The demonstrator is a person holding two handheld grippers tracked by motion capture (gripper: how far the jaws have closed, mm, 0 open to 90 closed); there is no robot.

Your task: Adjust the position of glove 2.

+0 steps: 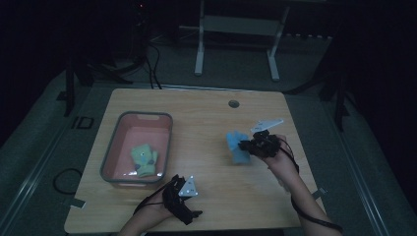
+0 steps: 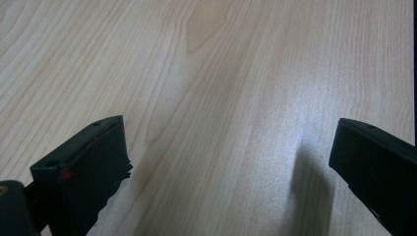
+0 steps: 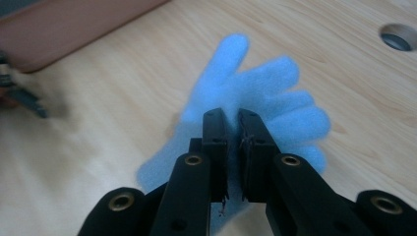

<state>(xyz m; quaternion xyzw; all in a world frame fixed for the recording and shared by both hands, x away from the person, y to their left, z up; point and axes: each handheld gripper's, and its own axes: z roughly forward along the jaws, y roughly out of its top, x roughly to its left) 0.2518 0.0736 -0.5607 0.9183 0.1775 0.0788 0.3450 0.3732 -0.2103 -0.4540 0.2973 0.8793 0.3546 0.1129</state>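
High view looks down on the table (image 1: 216, 196); gripper views skim it (closely).

We count two gloves, one blue glove (image 1: 237, 146) and one green glove (image 1: 144, 160), one pink bin (image 1: 119, 132), one wooden table (image 1: 206, 123), and two grippers.

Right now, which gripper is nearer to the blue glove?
The right. The right gripper is shut on the blue glove at mid-table. The left gripper is open over bare wood at the near edge of the table, beside the tray.
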